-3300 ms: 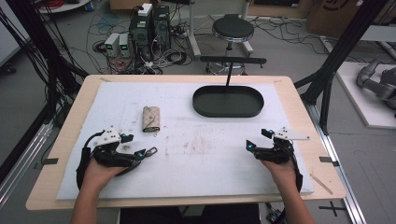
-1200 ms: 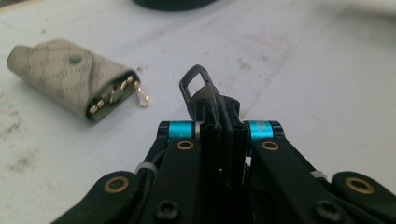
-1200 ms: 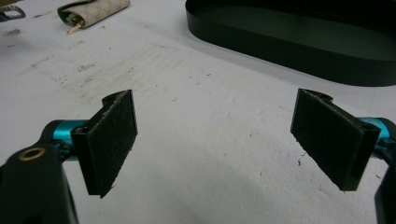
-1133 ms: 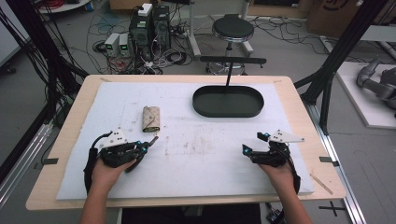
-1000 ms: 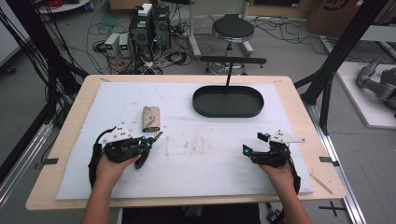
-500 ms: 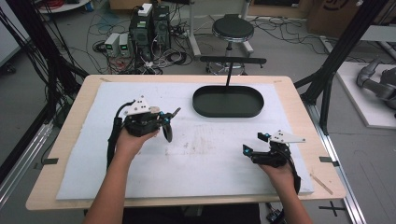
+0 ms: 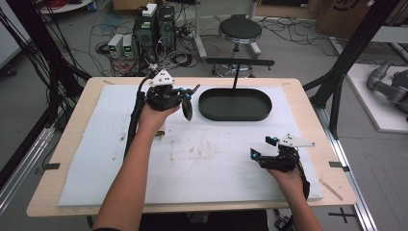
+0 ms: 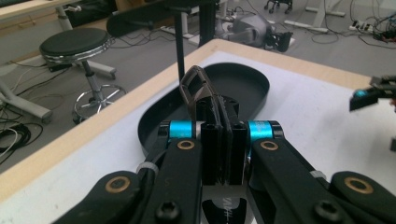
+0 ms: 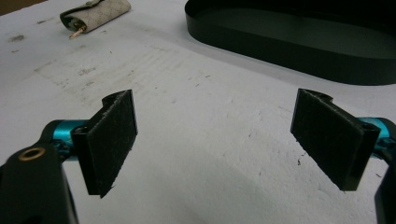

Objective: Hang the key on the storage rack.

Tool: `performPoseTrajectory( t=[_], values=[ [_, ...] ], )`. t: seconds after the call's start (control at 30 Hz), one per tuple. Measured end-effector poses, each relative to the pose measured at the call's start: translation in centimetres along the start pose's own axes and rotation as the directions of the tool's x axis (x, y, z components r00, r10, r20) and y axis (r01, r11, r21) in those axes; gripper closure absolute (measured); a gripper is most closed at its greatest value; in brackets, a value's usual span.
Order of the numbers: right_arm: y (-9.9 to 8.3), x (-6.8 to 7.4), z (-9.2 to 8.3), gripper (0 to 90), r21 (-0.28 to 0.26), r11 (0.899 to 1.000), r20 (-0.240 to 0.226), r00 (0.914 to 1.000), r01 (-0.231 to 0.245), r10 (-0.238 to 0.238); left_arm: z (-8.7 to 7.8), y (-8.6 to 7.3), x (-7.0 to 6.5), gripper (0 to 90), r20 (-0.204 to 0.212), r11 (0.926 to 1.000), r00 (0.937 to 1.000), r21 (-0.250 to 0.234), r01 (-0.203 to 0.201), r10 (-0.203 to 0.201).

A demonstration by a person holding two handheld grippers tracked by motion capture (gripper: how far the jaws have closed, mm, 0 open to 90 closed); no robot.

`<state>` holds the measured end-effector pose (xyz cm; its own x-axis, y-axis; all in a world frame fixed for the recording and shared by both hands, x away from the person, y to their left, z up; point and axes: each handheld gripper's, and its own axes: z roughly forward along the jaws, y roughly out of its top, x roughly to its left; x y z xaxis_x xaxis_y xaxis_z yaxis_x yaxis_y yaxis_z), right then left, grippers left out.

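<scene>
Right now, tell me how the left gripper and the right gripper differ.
The left gripper is raised beside the black oval tray, while the right gripper sits low over the white mat. The left gripper's jaws are shut on a dark, ribbed object; the right gripper's jaws stand wide open with nothing between them. Both are black with blue fittings and carry a grey three-cornered plate.

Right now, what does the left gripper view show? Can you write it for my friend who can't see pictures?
The left gripper has its black jaws shut on a dark, clip-like thing that sticks up between them; I can't tell exactly what it is. Just beyond it lies a black oval tray on the white table cover, with a round black stool on the floor behind.
</scene>
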<state>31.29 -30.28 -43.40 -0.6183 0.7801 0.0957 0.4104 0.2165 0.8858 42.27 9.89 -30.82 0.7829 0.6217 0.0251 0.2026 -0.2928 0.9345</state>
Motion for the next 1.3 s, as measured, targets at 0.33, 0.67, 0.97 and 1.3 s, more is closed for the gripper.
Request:
performPoseTrajectory(
  t=[0.33, 0.67, 0.97, 1.3],
  values=[
    [-0.1, -0.4, -0.2, 14.9, -0.003, 1.0, 0.004, 0.9999, -0.009, 0.01, 3.1, 3.2, 1.1, 87.7, -0.049, 0.9997, 0.9985, -0.01, 0.023, -0.023],
    [-0.2, -0.6, -0.4, 14.9, -0.003, 1.0, 0.009, 0.9997, -0.022, 0.022, 6.1, 5.8, 1.8, 87.6, -0.083, 0.9983, 0.9958, 0.049, -0.033, 0.037],
    [-0.3, -0.9, -0.5, 14.9, -0.004, 1.0, 0.017, 0.9996, -0.025, 0.025, 8.5, 5.9, 2.4, 87.6, -0.11, 0.9951, 0.9932, 0.094, -0.028, 0.039],
    [-0.3, -0.9, -0.5, 14.9, 0.004, 1.0, 0.018, 0.9995, -0.027, 0.027, 10.9, 5.5, 2.0, 87.6, -0.106, 0.9897, 0.9931, 0.139, -0.035, 0.05]
  ],
)
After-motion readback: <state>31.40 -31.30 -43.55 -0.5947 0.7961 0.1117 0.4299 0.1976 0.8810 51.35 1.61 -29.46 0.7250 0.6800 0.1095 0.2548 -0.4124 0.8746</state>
